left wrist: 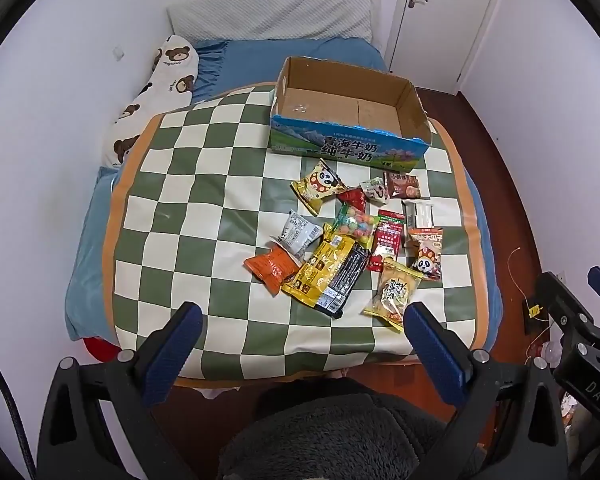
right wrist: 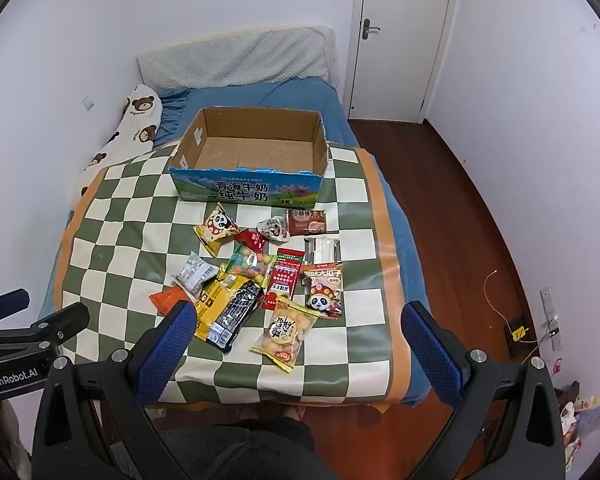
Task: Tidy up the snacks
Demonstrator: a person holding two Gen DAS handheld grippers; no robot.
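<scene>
Several snack packets lie scattered on a green and cream checkered mat (left wrist: 204, 208) (right wrist: 132, 240) on the bed. Among them are a yellow panda packet (left wrist: 318, 185) (right wrist: 216, 229), an orange packet (left wrist: 272, 266), a large yellow and black bag (left wrist: 326, 270) (right wrist: 228, 308) and a cookie packet (left wrist: 394, 294) (right wrist: 285, 332). An empty cardboard milk box (left wrist: 348, 144) (right wrist: 246, 190) stands open behind them. My left gripper (left wrist: 300, 332) is open above the mat's near edge. My right gripper (right wrist: 296, 332) is open, above the near packets. Both hold nothing.
A bear-print pillow (left wrist: 156, 100) (right wrist: 132, 128) lies along the left wall. A grey pillow (left wrist: 272, 20) sits at the bed's head. A closed white door (right wrist: 404, 40) stands at the back right. Wooden floor (right wrist: 460, 220) runs right of the bed, with cables by the wall.
</scene>
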